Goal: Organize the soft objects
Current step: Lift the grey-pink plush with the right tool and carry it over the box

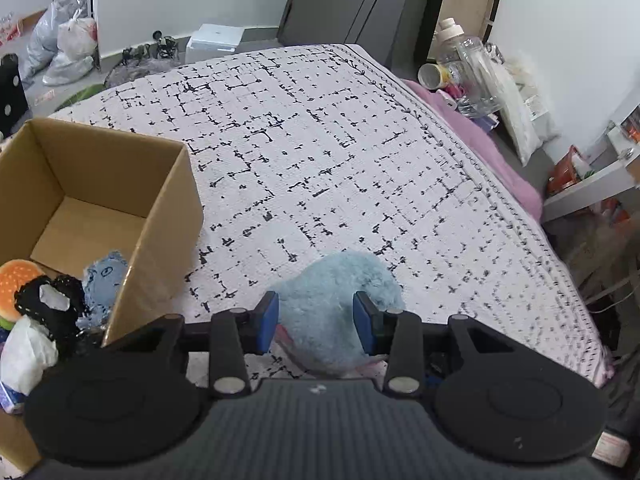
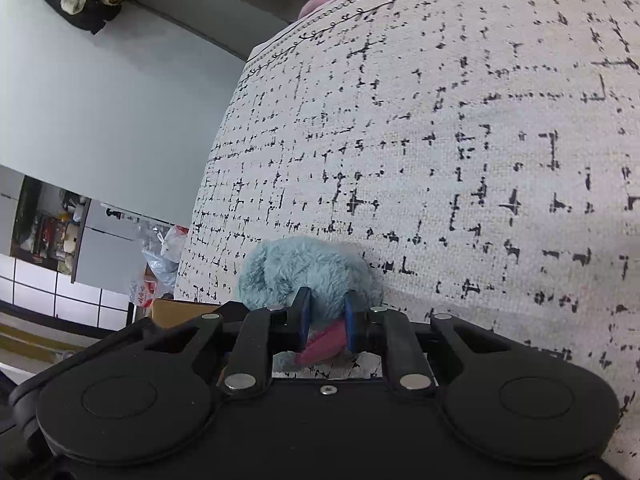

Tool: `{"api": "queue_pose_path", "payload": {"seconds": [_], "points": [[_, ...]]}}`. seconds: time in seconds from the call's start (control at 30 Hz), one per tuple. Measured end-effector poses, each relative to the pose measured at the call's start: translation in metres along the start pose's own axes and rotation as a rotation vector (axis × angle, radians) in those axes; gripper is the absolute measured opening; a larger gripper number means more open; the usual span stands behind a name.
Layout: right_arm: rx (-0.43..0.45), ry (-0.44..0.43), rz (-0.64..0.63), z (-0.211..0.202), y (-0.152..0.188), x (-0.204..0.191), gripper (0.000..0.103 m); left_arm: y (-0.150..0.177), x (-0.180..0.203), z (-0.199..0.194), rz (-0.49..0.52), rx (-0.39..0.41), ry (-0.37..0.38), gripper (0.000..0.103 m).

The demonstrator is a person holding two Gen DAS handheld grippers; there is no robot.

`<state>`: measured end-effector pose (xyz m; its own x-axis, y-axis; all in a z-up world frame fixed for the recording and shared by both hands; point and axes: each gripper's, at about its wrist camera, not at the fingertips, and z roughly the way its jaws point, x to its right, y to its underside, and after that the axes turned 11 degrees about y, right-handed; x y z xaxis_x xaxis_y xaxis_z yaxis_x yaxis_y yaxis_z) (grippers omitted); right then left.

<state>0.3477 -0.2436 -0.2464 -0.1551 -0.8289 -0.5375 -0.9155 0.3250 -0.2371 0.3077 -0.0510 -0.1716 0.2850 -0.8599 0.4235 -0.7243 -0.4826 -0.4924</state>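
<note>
1. Plainly, both grippers are on one blue plush toy [image 1: 336, 300] lying on the bed [image 1: 320, 140], whose cover is white with a broken black grid pattern.
2. The left gripper [image 1: 316, 320] has its jaws partly drawn in, one blue pad pressed into the fur on each side of the toy.
3. The right gripper [image 2: 326, 318] has its jaws close together, clamped on the same toy where blue fur meets a pink flap [image 2: 324, 344].
4. Left of the left jaws stands an open cardboard box [image 1: 160, 208], on the bed and just beside the toy.
5. Inside the box, at its near corner, lie a burger-shaped plush [image 1: 18, 280], a small light-blue plush [image 1: 104, 276], a black knitted piece [image 1: 60, 304] and something white [image 1: 28, 352].
6. Far ahead and right of the left jaws, beyond the bed's edge, are a clear plastic bottle [image 1: 476, 68] and a cup [image 1: 432, 74] on its side.
7. No writing or brand can be read; a label on the white bag [image 1: 524, 120] at the right is too small to make out.
</note>
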Motion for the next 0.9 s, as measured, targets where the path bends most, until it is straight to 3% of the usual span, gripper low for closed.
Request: {"api": "queue_pose_path", "payload": {"seconds": [0.43,0.6,0.8,0.87,0.9], "points": [[-0.022,-0.021,0.041,-0.002,0.0,0.012,0.017,0.002,-0.002,0.021,-0.012,-0.042,-0.007,0.041],[-0.03,-0.03,0.044,0.001,0.0,0.01,0.018,0.004,-0.012,0.024,-0.06,-0.043,0.004,0.04],[-0.038,-0.069,0.086,0.003,-0.002,0.009,0.032,0.003,-0.02,0.019,-0.094,-0.036,0.042,0.031],[-0.037,-0.08,0.092,0.004,-0.002,0.008,0.047,0.004,-0.022,0.017,-0.105,-0.035,0.06,0.03],[-0.035,-0.077,0.091,0.005,-0.001,0.006,0.049,0.005,-0.023,0.016,-0.105,-0.034,0.067,0.03]]}}
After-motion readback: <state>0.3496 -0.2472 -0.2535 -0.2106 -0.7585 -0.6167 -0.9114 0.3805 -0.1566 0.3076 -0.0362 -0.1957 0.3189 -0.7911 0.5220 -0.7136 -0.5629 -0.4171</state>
